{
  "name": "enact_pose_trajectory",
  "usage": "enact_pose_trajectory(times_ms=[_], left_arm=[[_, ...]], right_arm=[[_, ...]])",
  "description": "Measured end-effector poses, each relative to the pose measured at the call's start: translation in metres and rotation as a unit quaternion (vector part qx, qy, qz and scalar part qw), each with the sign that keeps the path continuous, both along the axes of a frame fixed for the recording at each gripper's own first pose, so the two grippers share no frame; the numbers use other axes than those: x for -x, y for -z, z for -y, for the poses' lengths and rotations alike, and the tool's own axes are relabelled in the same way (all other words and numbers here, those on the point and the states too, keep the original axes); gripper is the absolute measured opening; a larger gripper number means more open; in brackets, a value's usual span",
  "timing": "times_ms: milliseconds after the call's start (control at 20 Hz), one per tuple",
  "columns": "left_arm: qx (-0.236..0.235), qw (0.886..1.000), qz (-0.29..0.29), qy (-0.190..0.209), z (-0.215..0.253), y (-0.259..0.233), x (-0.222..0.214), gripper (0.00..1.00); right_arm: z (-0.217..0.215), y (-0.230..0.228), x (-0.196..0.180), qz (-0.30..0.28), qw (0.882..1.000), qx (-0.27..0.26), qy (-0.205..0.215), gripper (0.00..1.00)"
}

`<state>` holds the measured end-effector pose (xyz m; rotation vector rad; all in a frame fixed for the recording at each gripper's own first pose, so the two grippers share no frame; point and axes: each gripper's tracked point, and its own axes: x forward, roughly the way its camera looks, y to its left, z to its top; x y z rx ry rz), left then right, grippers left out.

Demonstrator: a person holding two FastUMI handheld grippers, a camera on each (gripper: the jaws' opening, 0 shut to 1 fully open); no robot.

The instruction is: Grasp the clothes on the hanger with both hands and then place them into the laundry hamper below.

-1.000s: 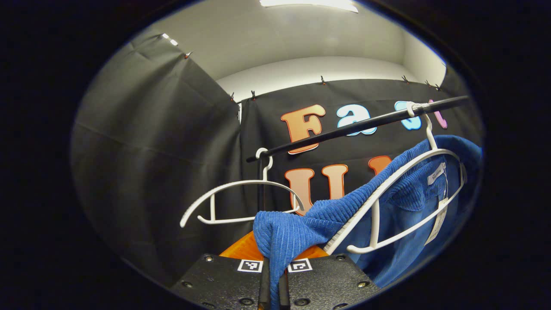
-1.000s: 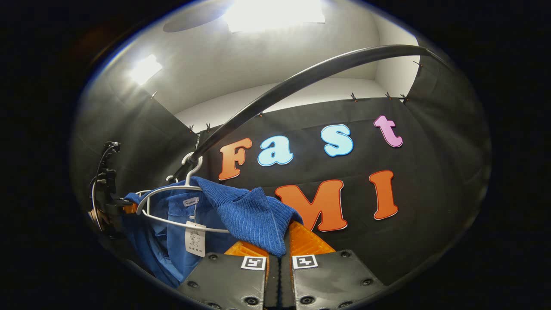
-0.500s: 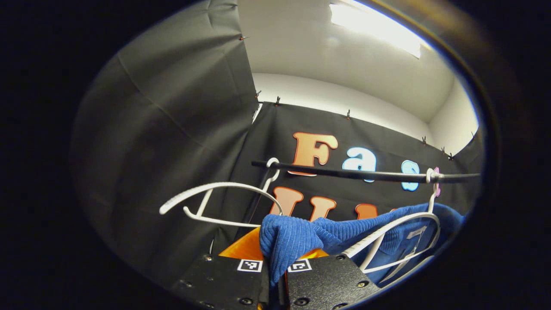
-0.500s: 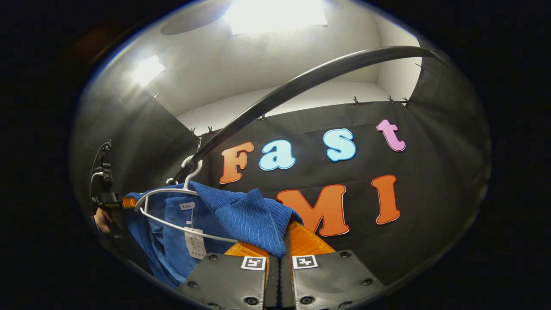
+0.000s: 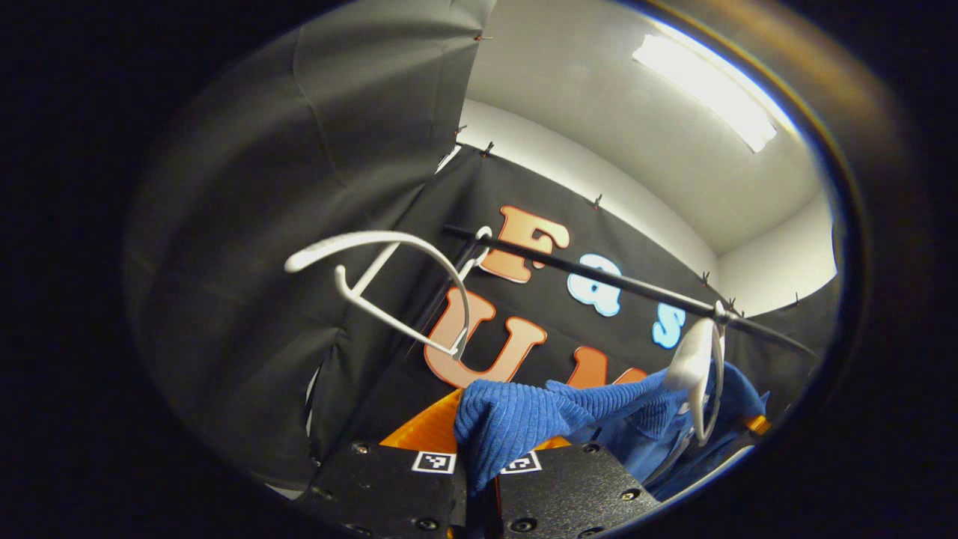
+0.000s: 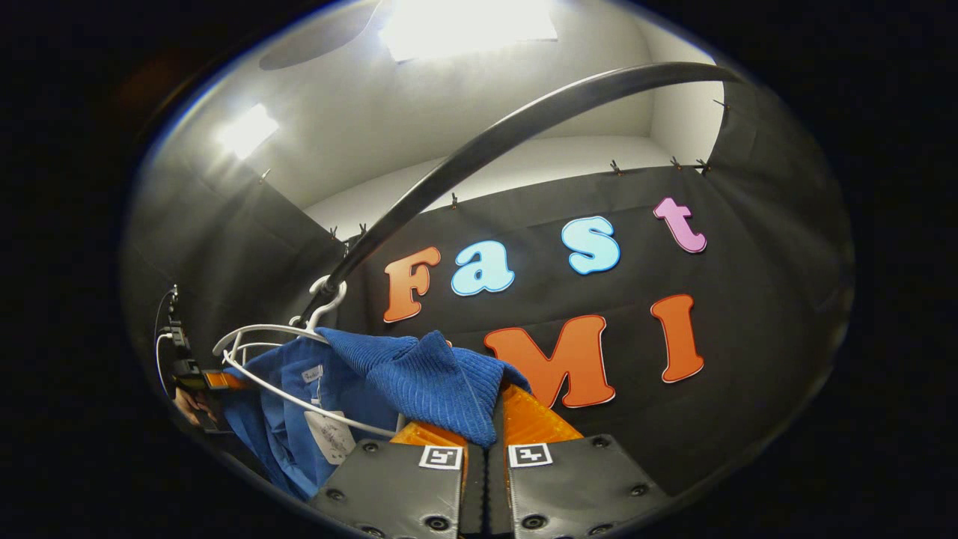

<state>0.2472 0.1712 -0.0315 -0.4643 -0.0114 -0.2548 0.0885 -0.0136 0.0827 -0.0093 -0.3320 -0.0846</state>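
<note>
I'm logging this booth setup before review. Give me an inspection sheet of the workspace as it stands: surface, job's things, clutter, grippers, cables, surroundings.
Surface: nothing seen.
Job's things: blue garment hangs on a white hanger hooked over the black rail, its ribbed edges pulled out to both sides. Hamper: nothing seen.
Clutter: an empty white hanger on the same rail.
Grippers: left gripper shut on a ribbed fold of the garment; right gripper shut on another.
Cables: a white cable on the far gripper, at the left of the right gripper view.
Surroundings: black cloth wall, white ceiling with a lit panel.
</note>
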Motion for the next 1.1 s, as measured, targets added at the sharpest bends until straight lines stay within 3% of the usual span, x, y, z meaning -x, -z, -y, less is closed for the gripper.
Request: enact_pose_trajectory(times_ms=[250, 400, 700, 1100], left_arm=[[-0.035, 0.999, -0.023, -0.005, 0.023, 0.033, 0.019, 0.1], [-0.058, 0.998, -0.02, 0.003, 0.039, 0.033, 0.029, 0.1], [-0.099, 0.995, -0.023, 0.025, 0.073, 0.039, 0.045, 0.1], [-0.119, 0.989, -0.067, 0.058, 0.109, 0.077, 0.068, 0.1]], right_arm=[[0.02, -0.014, 0.0, 0.016, 0.999, 0.001, 0.034, 0.09], [0.051, -0.013, -0.003, 0.013, 0.997, -0.003, 0.078, 0.09], [0.109, 0.016, -0.003, -0.025, 0.989, -0.032, 0.141, 0.09], [0.153, 0.06, 0.021, -0.078, 0.977, -0.041, 0.192, 0.09]])
